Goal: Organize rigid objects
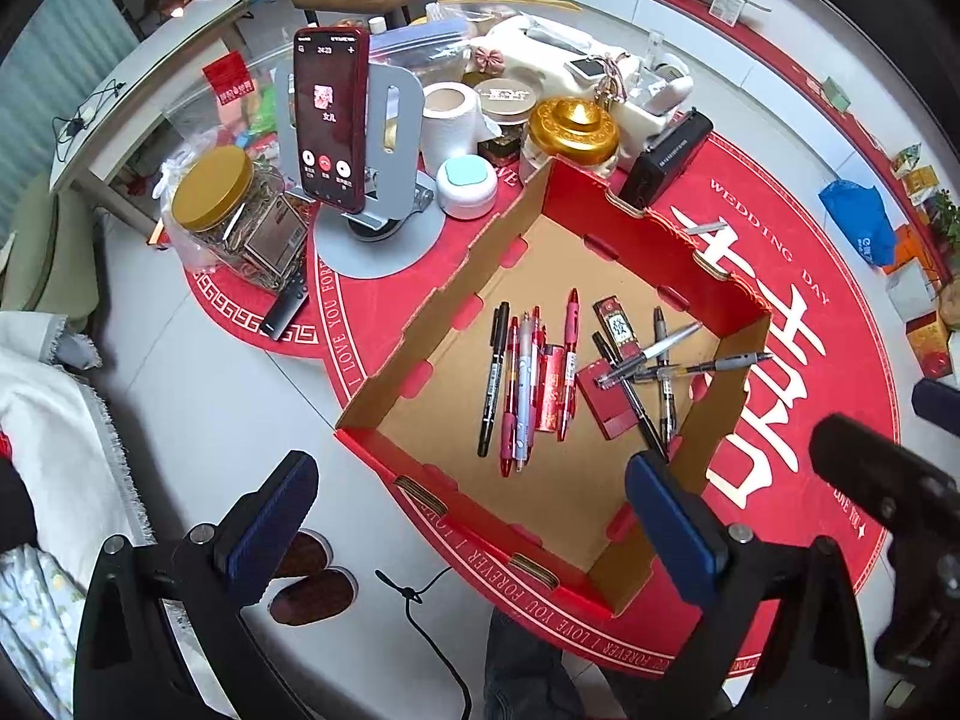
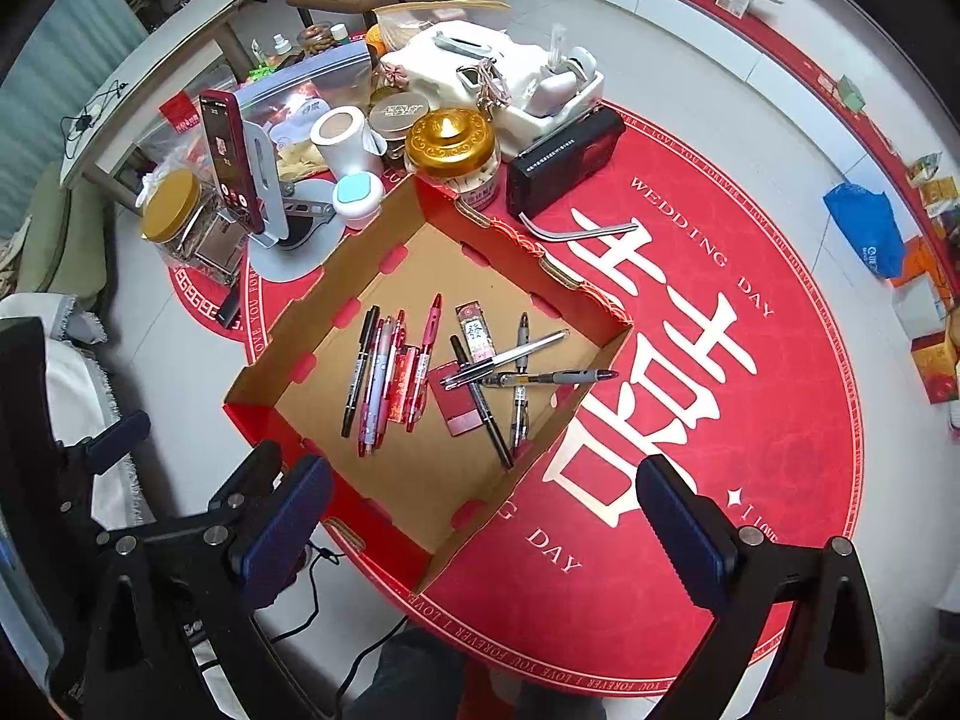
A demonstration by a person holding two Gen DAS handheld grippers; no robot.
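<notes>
On the round red mat (image 2: 750, 420) a shallow cardboard box (image 1: 420, 324) with red outer walls is set, and every other place is given from that box. Inside it, toward its left half, a row of pens (image 1: 528, 378) is laid side by side: a black marker (image 1: 493, 381) at the outer left, then red and pale ones, touching or nearly touching along their lengths. Toward the right half, a loose heap of dark and grey pens (image 1: 654, 366) is crossed over a small red packet (image 1: 606, 399), with a second narrow red packet (image 1: 618, 327) just behind it. One grey pen (image 2: 558, 378) is seen with its tip over the right wall.

Behind the box, a gold-lidded jar (image 1: 573, 132), a black radio (image 1: 666, 159), a paper roll (image 1: 450, 120) and a small white case with a teal top (image 1: 467, 186) are crowded together. Behind its left corner, a red phone (image 1: 330, 120) is propped on a grey stand, and a second gold-lidded jar (image 1: 213, 192) is placed further left.

Above the near edge of the box, the left gripper (image 1: 474, 516) is held with its blue-padded fingers spread wide and nothing between them. Over the near right corner, the right gripper (image 2: 486, 516) is likewise spread wide and empty. Neither is touching the box.
</notes>
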